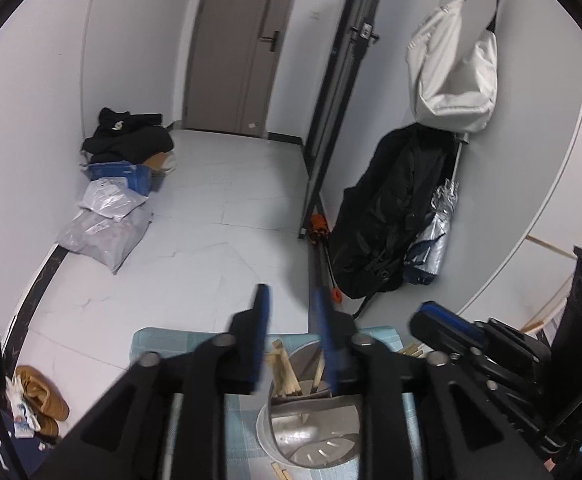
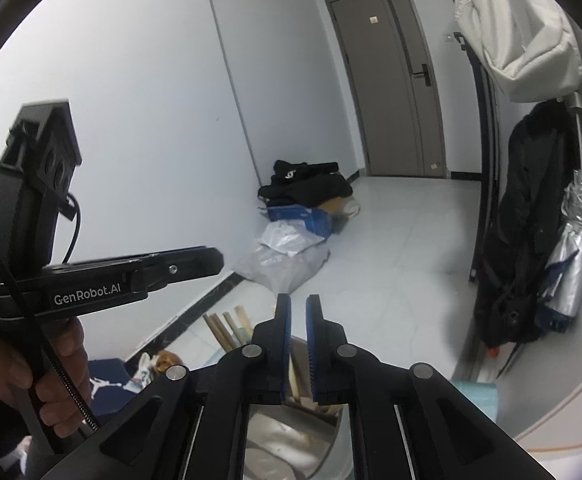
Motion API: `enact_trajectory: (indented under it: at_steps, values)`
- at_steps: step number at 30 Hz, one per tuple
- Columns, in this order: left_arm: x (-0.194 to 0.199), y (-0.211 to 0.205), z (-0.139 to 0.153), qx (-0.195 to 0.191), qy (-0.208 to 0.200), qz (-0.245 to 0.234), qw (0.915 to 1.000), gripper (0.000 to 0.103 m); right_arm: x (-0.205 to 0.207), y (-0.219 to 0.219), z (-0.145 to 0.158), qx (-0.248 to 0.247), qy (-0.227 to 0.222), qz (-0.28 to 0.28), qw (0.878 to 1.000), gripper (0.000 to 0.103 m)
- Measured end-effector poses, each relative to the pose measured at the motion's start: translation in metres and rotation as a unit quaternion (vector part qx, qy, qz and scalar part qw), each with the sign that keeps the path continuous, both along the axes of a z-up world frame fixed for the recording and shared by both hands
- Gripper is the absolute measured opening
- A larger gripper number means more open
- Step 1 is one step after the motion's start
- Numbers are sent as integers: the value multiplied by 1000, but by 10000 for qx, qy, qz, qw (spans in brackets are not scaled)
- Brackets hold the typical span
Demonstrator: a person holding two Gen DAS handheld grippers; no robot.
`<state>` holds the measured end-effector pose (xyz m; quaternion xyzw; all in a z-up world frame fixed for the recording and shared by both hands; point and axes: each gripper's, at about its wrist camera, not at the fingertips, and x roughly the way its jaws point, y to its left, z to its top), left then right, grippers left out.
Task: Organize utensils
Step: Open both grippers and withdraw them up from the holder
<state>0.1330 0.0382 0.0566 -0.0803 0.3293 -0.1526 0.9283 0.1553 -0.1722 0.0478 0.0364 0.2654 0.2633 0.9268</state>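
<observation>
I am holding my left claw (image 1: 291,320) and right claw (image 2: 299,320) slightly apart and empty over the metal holder (image 1: 311,432) on the table (image 1: 163,344), wooden chopsticks (image 1: 283,372) already standing inside — dipping carelessly, I risk tipping it or scattering them.

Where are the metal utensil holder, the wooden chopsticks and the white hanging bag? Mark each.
metal utensil holder (image 1: 315,432): left wrist view, inner steel wall.
wooden chopsticks (image 1: 283,372): left wrist view, upper ends of the bundle.
white hanging bag (image 1: 451,68): left wrist view, middle of the fabric body.
</observation>
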Motion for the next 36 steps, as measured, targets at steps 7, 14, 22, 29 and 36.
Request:
enact_trajectory:
  at_steps: [7,14,22,29,36]
  values:
    - [-28,10,17,-86,-350,426,9984,63,-27,-13,16,160,-98,-223,9996,30]
    - [-60,14,21,-104,-553,719,9958,75,-64,-20,27,226,-243,-407,9986,52]
    - [-93,18,15,-193,-665,916,9934,87,-100,-24,29,224,-286,-536,9979,62]
    - [-112,19,8,-77,-816,1070,9909,95,-128,-20,26,119,-355,-635,9973,72]
    - [-125,23,-7,2,-967,1289,9869,100,-142,-14,11,-100,-324,-708,9969,76]
